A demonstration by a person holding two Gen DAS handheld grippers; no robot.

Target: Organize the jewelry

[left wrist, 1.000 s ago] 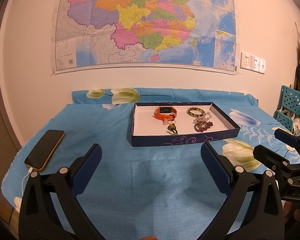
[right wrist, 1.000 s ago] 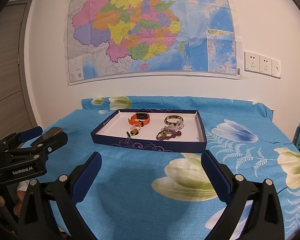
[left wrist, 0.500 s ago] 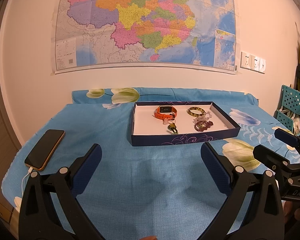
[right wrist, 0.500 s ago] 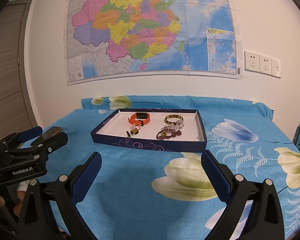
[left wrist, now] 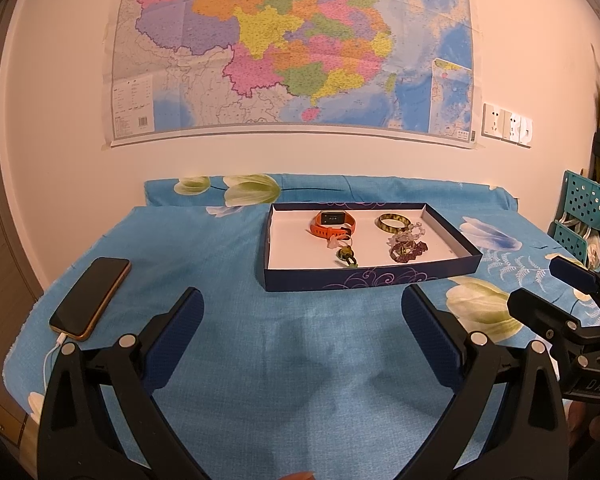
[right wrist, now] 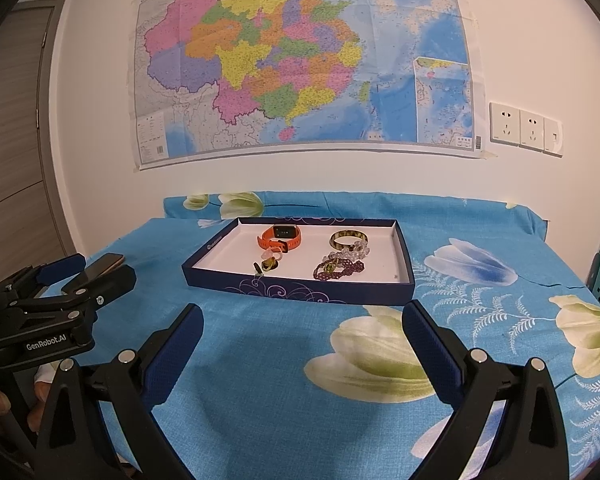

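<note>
The jewelry lies inside a shallow dark-blue tray (left wrist: pixel 370 278) with a white floor: an orange watch (left wrist: pixel 332 224) toward the far middle, a green bangle (left wrist: pixel 394 222) to its right, a tangle of dark red beads (left wrist: pixel 407 249) nearer the front right with a clear bead string (left wrist: pixel 410 234) touching it, and a small green charm (left wrist: pixel 346 256) near the front wall. The tray's long axis runs left to right across both views, on a blue flowered cloth (left wrist: pixel 292 344) covering the table. It stands straight ahead of, and well apart from, both tools. The left gripper (left wrist: pixel 302 316) hangs over bare cloth, jaws spread wide and empty; the right gripper (right wrist: pixel 302 330) likewise gapes, holding nothing. In the right wrist view the tray's right half sits over the jaw gap, so the bead tangle and bangle appear nearer the right hand, the watch roughly between the two. A phone (left wrist: pixel 90 298) lies by the cloth's left edge, clear of any forward reach.
</note>
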